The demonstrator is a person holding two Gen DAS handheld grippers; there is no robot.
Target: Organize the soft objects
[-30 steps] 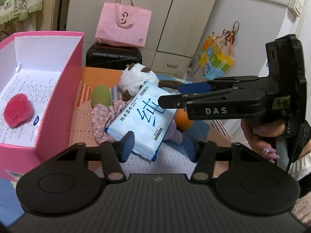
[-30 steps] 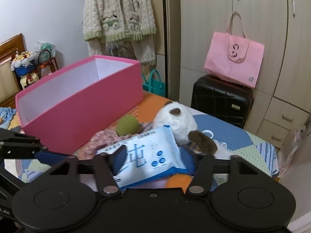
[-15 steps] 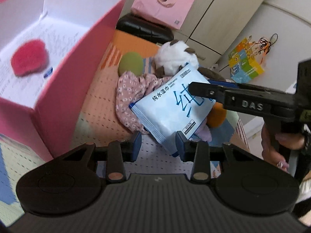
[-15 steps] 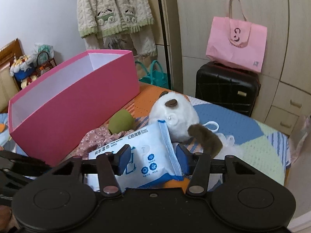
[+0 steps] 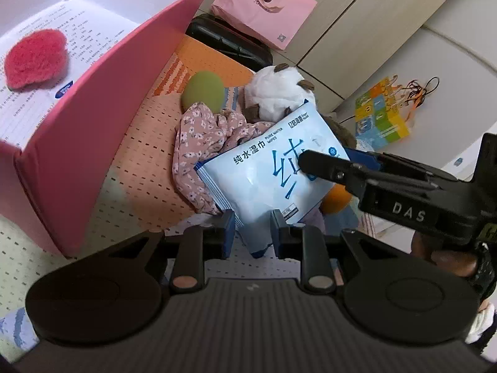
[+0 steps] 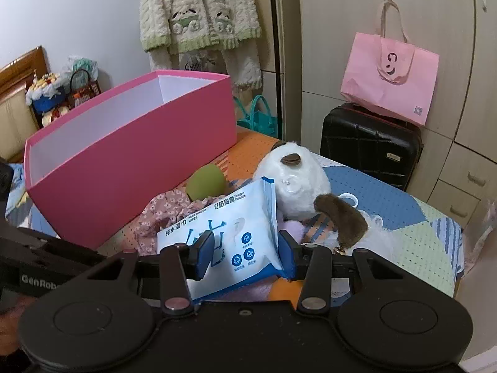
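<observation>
A blue-and-white wet-wipes pack (image 5: 267, 171) lies on a pile of soft things: floral cloth (image 5: 202, 136), a white plush dog (image 5: 276, 96), a green ball (image 5: 203, 90) and an orange item (image 5: 337, 199). My right gripper (image 6: 242, 251) is shut on the pack (image 6: 236, 233), one finger each side. My left gripper (image 5: 250, 233) has its jaws closed around the pack's near corner. The right gripper also shows in the left wrist view (image 5: 341, 168). A red fluffy pad (image 5: 35, 57) lies in the pink box (image 5: 93, 118).
The pink box (image 6: 130, 155) stands open on the left of the bed. A black suitcase (image 6: 369, 143) with a pink tote bag (image 6: 391, 77) stands behind the bed by the wardrobe. A colourful bag (image 5: 382, 118) hangs at the right.
My left gripper has tilted down toward the pile and narrowed its jaws onto the pack's near corner. My right gripper has closed in on the pack's far side, and the pack now stands more upright.
</observation>
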